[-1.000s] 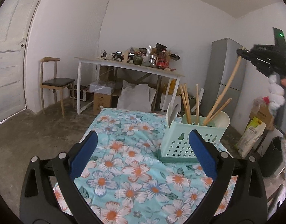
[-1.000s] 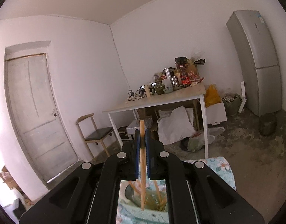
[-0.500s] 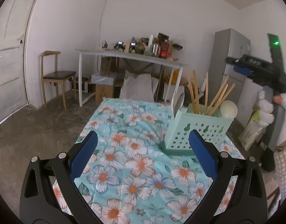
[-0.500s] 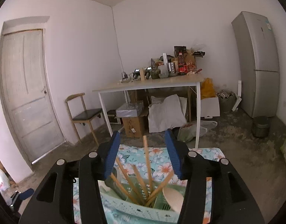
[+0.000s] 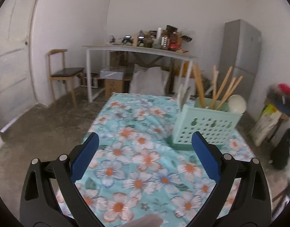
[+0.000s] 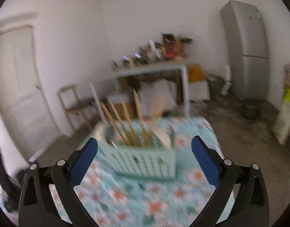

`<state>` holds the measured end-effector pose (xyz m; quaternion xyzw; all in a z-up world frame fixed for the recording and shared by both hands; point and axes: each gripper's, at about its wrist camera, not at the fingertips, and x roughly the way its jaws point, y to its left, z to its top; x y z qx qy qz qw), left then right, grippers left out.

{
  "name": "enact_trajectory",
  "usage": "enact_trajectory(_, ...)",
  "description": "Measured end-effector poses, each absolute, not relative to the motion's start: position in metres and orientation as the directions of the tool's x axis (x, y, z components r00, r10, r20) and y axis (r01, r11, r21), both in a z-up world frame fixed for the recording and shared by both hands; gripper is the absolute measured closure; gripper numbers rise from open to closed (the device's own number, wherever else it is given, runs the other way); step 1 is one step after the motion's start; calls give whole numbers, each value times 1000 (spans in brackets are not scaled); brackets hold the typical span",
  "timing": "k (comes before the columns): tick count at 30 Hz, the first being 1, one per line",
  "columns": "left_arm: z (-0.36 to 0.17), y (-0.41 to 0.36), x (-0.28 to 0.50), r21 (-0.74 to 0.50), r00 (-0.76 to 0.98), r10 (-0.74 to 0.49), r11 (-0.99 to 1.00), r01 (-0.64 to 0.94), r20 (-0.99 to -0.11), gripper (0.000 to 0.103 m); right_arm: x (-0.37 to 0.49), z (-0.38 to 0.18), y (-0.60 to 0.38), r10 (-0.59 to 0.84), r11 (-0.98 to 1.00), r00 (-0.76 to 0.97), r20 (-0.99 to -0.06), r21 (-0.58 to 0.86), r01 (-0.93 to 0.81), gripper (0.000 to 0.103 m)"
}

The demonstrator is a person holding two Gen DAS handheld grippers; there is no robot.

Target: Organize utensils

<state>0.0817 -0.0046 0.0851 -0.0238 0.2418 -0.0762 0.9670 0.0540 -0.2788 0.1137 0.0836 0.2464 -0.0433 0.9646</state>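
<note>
Both grippers spread, empty; right gripper (image 6: 144,147) just opened, utensil basket (image 6: 145,160) beyond fingers (image 6: 205,160), untouched.

Soft, even daylight fills the white-walled room in both views, with no hard shadows and no glare. Where the light comes from cannot be told. The fisheye lenses bend straight lines strongly: the pale panelled door (image 5: 10,56) bows at the left edge, and a black vignette rings each picture. The left wrist view is mostly sharp, though its far right edge smears into blur. The right wrist view is blurred by motion throughout; the mint-green perforated plastic utensil basket (image 6: 145,160) and the turquoise floral tablecloth (image 6: 145,204) are streaked, while the black gripper frame stays crisp.
</note>
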Motion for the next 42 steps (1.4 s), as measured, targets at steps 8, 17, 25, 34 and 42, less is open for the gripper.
enact_trajectory(8, 78, -16, 86, 27, 821, -50, 996, 79, -568, 8, 38, 63, -264, -203, 959, 747, -632, 24, 281, 7)
enact_trajectory(17, 68, -16, 94, 30, 766, 0, 999, 26, -643, 8, 35, 61, -256, -265, 952, 740, -618, -45, 304, 7)
enact_trajectory(25, 63, -14, 98, 44, 746, 40, 999, -14, -665, 8, 38, 58, -253, -259, 954, 738, -624, -48, 295, 7)
enact_trajectory(34, 60, -12, 101, 44, 739, 44, 999, -19, -672, 8, 40, 57, -251, -254, 956, 737, -626, -45, 292, 7)
enact_trajectory(42, 58, -13, 102, 47, 738, 43, 999, -15, -673, 8, 44, 57, -248, -247, 959, 735, -631, -47, 281, 7)
